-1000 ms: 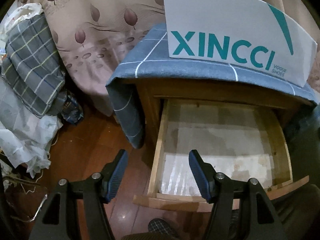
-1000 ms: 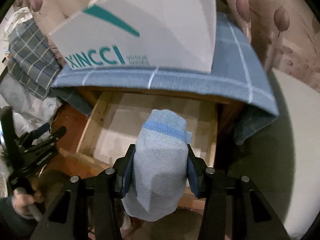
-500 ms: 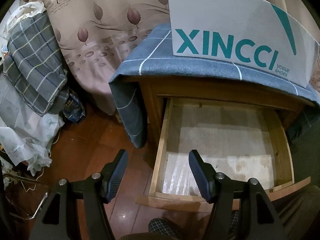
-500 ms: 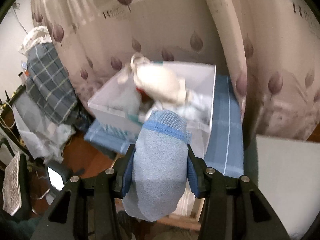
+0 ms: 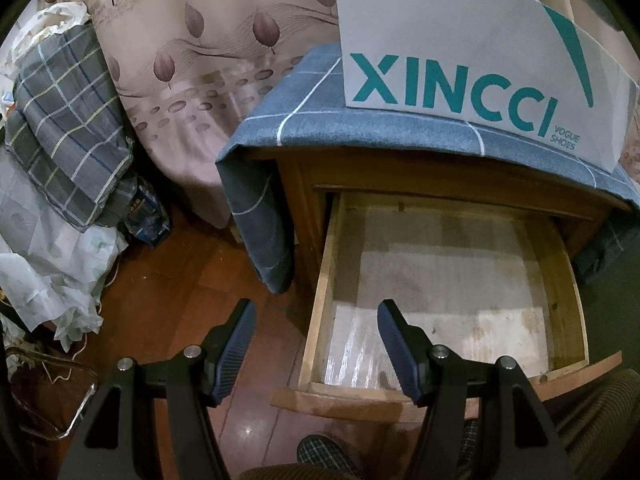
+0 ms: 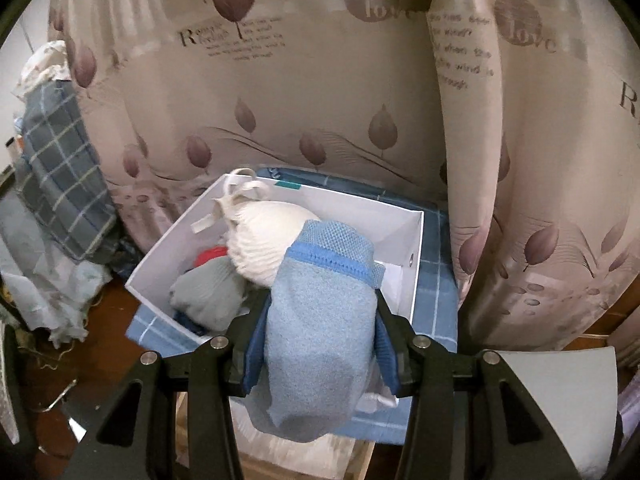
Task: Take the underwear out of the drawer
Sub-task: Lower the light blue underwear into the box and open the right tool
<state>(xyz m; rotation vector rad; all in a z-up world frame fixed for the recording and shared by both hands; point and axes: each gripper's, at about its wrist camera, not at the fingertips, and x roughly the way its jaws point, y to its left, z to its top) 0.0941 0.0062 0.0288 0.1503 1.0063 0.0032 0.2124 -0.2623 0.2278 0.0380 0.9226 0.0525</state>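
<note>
My right gripper (image 6: 320, 312) is shut on folded light blue underwear (image 6: 320, 328) with a darker blue band, held above the white shoe box (image 6: 416, 240) on the nightstand. The box holds a white garment (image 6: 264, 236), a grey one (image 6: 208, 296) and something red (image 6: 208, 256). In the left wrist view the wooden drawer (image 5: 320, 304) is pulled out, and only a pale liner (image 5: 440, 280) shows inside. My left gripper (image 5: 316, 336) is open and empty, above the drawer's front left corner.
A blue checked cloth (image 5: 304, 116) covers the nightstand under the XINCCI box (image 5: 460, 60). A leaf-print curtain (image 6: 320, 80) hangs behind. Plaid bedding (image 5: 68, 128) and white fabric (image 5: 48, 264) are piled at the left on the wooden floor (image 5: 168, 292).
My right gripper has lifted the blue underwear up from the drawer to above the open shoe box. The left gripper has drifted slightly; the drawer stays open.
</note>
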